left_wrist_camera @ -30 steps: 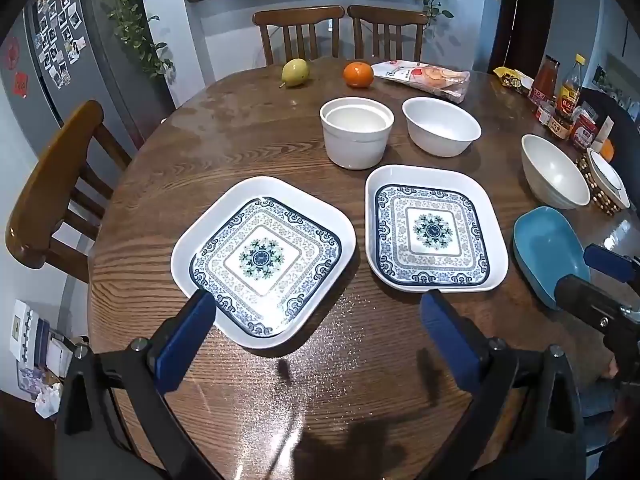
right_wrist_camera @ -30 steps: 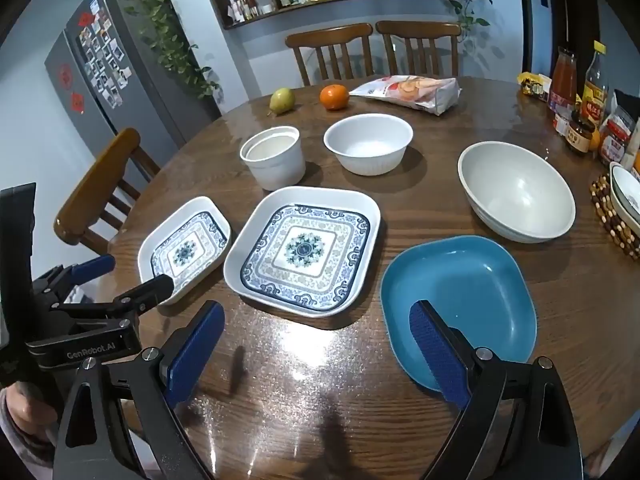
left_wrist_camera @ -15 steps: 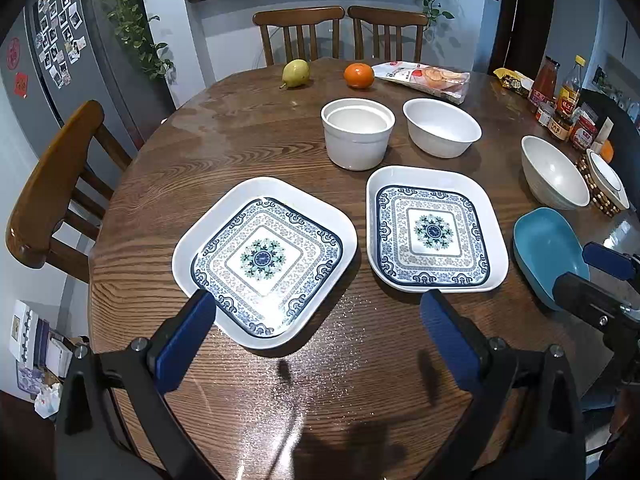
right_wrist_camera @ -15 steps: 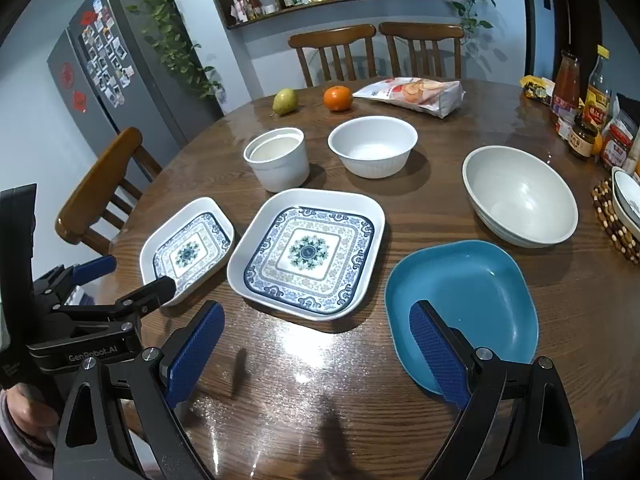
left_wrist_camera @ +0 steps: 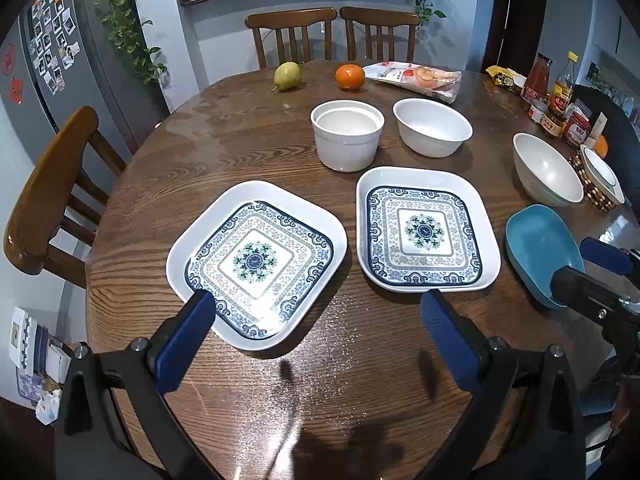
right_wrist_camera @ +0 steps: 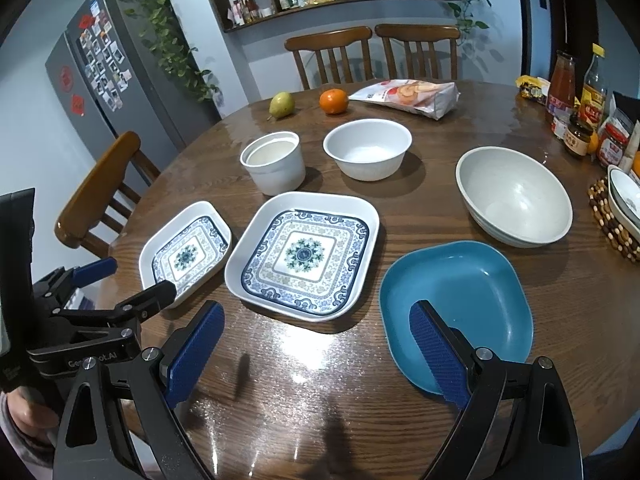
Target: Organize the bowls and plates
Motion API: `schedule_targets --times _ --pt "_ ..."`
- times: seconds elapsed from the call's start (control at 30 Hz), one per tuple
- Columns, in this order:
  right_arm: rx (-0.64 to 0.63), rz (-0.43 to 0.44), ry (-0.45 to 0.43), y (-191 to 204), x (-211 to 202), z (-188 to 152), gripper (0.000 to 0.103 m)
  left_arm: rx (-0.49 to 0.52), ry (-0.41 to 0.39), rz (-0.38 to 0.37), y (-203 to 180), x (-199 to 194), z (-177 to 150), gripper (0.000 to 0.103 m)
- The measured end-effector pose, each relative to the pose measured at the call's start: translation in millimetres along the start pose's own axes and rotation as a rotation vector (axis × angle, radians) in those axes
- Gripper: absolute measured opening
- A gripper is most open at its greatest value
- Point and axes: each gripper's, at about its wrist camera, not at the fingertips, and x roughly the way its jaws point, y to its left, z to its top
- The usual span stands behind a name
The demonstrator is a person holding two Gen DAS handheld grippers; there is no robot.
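**Q:** Where did the dishes sit relative to your fingers?

**A:** Your left gripper [left_wrist_camera: 318, 320] hung over the near table edge, fingers spread wide, nothing between them. The left patterned plate [left_wrist_camera: 256, 262] lay straight ahead, turned corner-on, its near edge just past your left pad [left_wrist_camera: 186, 334]. Your right gripper [right_wrist_camera: 316, 350] was equally wide and empty. Its right pad [right_wrist_camera: 438, 354] overlapped the near rim of the blue plate [right_wrist_camera: 460, 300] in the picture; contact could not be told. The larger patterned plate [right_wrist_camera: 306, 254] sat ahead and left of centre.

**Q:** Which hand was nearer to what?

**A:** Left to the left patterned plate, right to the blue plate. The middle plate lay between both. Being squarish, the plates offered no real long axis; my reading was that you needed a rim edge-on.

**Q:** And the bowls?

**A:** Further back: the straight-sided white bowl [left_wrist_camera: 347, 140] and round white bowl [left_wrist_camera: 432, 126] side by side, apart; the big pale bowl [right_wrist_camera: 514, 196] off right.

**Q:** Anything unclear?

**A:** In the left view your right gripper covered the blue plate's near corner. The straight-sided bowl showed an inner ring; whether two were nested, I couldn't say. The dishes on the beaded mat [right_wrist_camera: 612, 226] were cut by the frame.
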Motion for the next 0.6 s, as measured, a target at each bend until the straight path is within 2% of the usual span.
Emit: schedule_targets --times 0.6 --pt "-0.015 0.011 0.0 2.4 -1.1 3.4 0.094 -0.01 -0.008 0.0 0.5 -2.0 -1.3 0.102"
